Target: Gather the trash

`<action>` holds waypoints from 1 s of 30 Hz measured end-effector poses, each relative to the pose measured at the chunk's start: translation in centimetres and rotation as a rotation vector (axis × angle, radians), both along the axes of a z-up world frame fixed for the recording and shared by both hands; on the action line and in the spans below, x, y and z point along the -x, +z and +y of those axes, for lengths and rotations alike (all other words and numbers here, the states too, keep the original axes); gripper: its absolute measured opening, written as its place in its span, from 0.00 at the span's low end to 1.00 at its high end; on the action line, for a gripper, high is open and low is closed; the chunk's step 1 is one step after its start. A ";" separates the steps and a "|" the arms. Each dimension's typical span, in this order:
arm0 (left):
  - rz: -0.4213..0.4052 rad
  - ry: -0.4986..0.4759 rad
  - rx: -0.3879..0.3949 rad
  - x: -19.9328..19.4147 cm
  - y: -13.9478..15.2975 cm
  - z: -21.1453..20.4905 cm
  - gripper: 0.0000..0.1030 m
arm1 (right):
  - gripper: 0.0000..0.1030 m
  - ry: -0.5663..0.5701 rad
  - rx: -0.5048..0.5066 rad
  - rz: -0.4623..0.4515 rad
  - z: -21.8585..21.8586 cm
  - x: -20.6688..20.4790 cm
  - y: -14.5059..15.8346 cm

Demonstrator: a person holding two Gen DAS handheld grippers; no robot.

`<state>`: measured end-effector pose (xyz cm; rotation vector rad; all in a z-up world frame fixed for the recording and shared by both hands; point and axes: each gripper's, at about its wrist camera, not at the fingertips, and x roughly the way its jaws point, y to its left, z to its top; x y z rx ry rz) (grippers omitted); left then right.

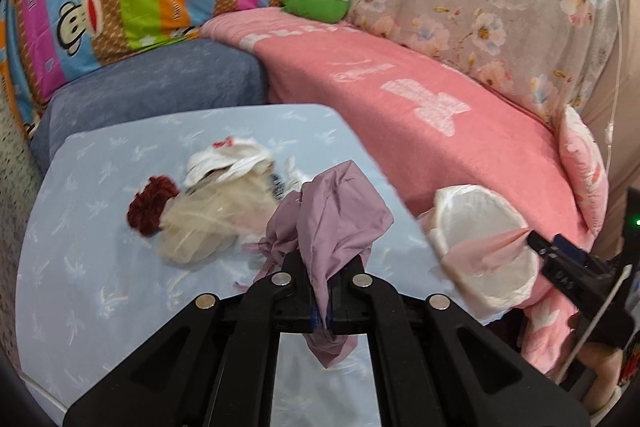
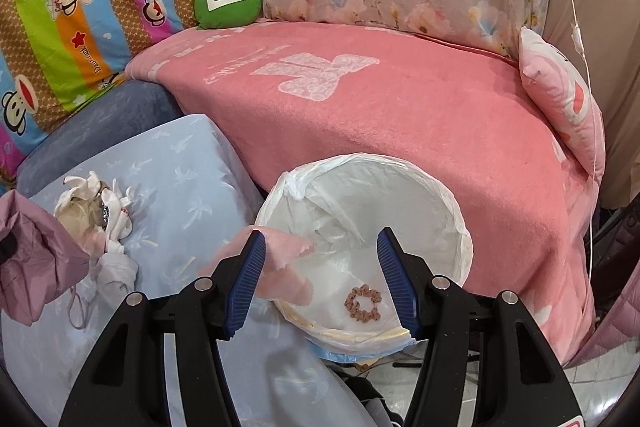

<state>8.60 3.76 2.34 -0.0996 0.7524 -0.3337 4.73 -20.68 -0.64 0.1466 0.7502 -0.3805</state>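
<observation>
My left gripper [image 1: 320, 303] is shut on a crumpled mauve cloth [image 1: 332, 215] and holds it above the light blue table [image 1: 100, 267]. The cloth also shows at the left edge of the right wrist view [image 2: 32, 263]. A pile of trash lies on the table: a dark red scrunchie [image 1: 150, 205], a cream mesh piece [image 1: 208, 227] and white rags [image 1: 228, 163]. My right gripper [image 2: 322, 267] is open over the white-lined bin [image 2: 440, 195]. A pink scrap [image 2: 280, 259] hangs off its left finger [image 2: 248, 279]. A brown scrunchie [image 2: 363, 303] lies in the bin.
A pink blanket [image 2: 400, 131] covers the sofa behind the bin. A green round cushion [image 2: 228, 7], a pink pillow [image 2: 560, 99] and a blue cushion [image 1: 160, 87] lie around. A white cord [image 2: 584, 67] hangs at the right.
</observation>
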 end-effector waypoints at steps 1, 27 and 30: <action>-0.013 -0.015 0.000 0.1 0.5 -0.7 0.02 | 0.55 -0.004 -0.005 0.000 -0.2 0.1 0.0; 0.055 0.160 -0.101 -1.9 -3.5 4.9 0.02 | 0.55 0.332 -0.128 0.072 12.5 -5.6 -3.8; 0.079 0.172 -0.102 -2.4 -4.5 6.2 0.02 | 0.55 0.370 -0.124 0.096 14.8 -6.8 -5.0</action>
